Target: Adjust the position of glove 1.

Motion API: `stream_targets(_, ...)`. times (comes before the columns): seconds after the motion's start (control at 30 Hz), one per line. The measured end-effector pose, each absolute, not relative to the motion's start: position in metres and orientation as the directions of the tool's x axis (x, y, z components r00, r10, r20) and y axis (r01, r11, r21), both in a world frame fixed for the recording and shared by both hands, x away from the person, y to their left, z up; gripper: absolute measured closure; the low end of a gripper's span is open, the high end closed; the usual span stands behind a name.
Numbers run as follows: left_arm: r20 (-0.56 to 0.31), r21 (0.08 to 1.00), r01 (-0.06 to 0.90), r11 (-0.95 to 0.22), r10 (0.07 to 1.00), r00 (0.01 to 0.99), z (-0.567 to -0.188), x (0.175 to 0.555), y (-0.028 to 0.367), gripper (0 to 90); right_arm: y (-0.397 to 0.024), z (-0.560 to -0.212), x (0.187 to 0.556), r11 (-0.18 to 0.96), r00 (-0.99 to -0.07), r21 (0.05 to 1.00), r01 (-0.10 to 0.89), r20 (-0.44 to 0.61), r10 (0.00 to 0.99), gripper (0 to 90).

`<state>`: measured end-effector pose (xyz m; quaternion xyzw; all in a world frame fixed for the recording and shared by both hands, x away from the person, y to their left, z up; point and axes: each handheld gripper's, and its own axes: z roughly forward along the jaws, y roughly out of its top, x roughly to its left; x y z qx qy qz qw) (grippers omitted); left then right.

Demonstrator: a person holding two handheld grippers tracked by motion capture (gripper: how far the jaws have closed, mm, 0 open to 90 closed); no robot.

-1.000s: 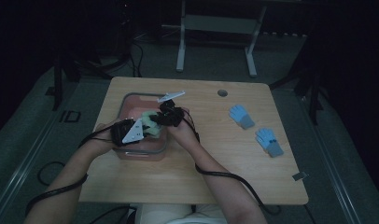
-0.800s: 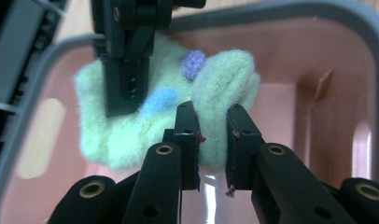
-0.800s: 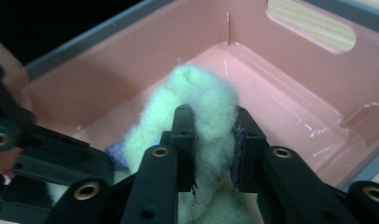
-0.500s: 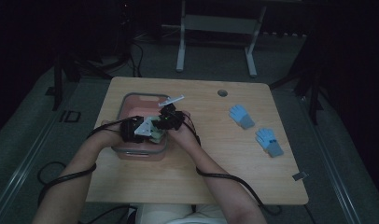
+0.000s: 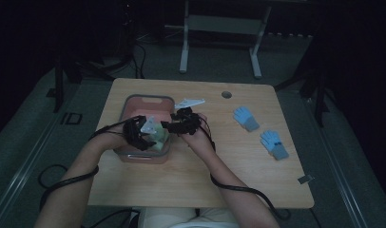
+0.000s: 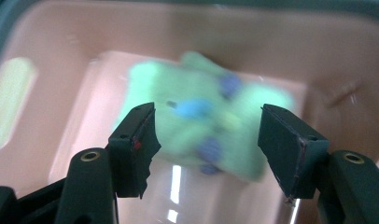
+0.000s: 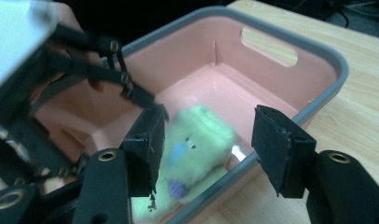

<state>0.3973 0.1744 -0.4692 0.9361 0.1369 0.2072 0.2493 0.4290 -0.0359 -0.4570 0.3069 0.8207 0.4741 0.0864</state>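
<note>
**Fingers parted above a green glove in the pink bin**

The fingers (image 6: 134, 140) of the left gripper (image 5: 136, 133) stand about half open with nothing pressed between them; they have just been opening, and the green glove (image 6: 201, 126) lies below and beyond them on the floor of the pink bin (image 6: 47, 84), blurred in the left gripper view. The fingers (image 7: 276, 144) of the right gripper (image 5: 181, 124) have likewise just been opening and grip nothing. In the right gripper view the green glove (image 7: 197, 140) sits between and under them, near the bin's close wall (image 7: 318, 107), with the left gripper's linkage just to their left.

Well to the right of both sets of fingers, two blue gloves (image 5: 246, 118) (image 5: 274, 145) lie apart on the desk (image 5: 191, 185).

Risks, as judged from this arrangement:
- The two grippers work close together over one narrow bin; a careless withdrawal could knock one against the other.
- The soft knit could catch on a finger's edge and be dragged back up over the rim.
- A finger striking the bin wall could shift the bin across the desk.
</note>
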Motion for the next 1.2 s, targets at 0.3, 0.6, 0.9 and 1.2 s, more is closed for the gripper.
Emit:
stream_targets(0.3,0.196,0.724,0.247,-0.644,0.536,0.821,-0.431,0.379,0.184,16.4,-0.061,-0.449,0.418,0.365,-0.816,0.831,0.421,0.17,0.553,23.3)
stream_targets(0.6,0.038,0.792,0.292,-0.537,0.519,0.854,-0.426,0.356,0.157,7.8,-0.09,-0.455,0.407,0.353,-0.821,0.831,0.43,0.197,0.536,14.2)
stream_targets(0.9,0.107,0.834,0.2,-0.514,0.507,0.855,-0.439,0.339,0.12,10.6,-0.124,-0.463,0.396,0.384,-0.784,0.819,0.426,0.123,0.609,23.1)
stream_targets(1.2,0.081,0.867,0.233,-0.44,0.587,0.806,-0.444,0.324,0.086,9.7,-0.159,-0.461,0.387,0.313,-0.757,0.841,0.441,0.162,0.633,9.9)
